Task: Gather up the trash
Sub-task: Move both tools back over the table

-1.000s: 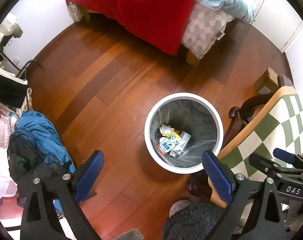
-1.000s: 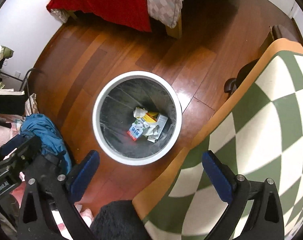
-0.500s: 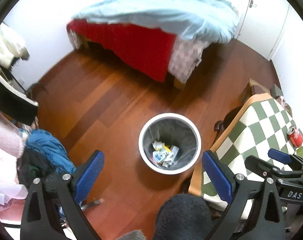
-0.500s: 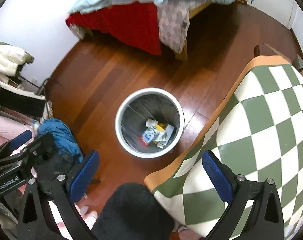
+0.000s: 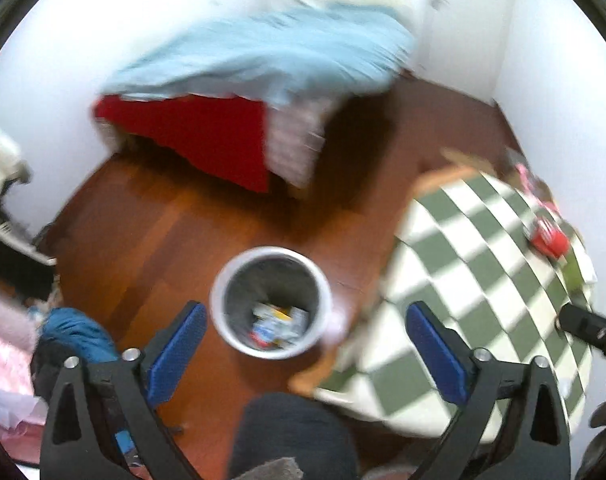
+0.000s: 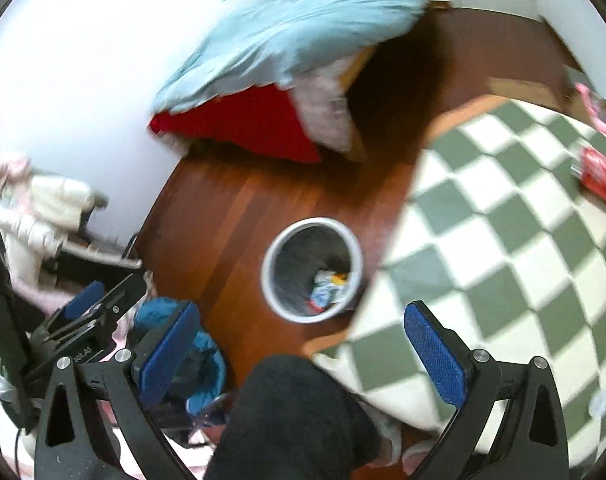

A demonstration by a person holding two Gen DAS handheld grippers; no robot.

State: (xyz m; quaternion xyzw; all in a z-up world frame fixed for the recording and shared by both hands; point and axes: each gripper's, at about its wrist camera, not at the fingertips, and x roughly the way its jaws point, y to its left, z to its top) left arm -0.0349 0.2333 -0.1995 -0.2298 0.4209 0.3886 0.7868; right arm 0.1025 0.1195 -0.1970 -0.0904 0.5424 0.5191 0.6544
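- Left tool: blue pads spread wide apart, nothing between them, held high over the wood floor.
- Right tool: pads also wide apart, empty.
- White round trash bin stood on the floor just beside the edge of the green-and-white checkered surface; crumpled paper and wrappers lay at its bottom.
- Red soda can lay on its side on the surface's far right, well apart from both tools.
- Small yellowish item at the surface's right edge in the right wrist view, too blurred to identify.
- Bed with light blue duvet and red cover against the far wall.
- Blue garment heaped on the floor at left.
- Both views motion-blurred.
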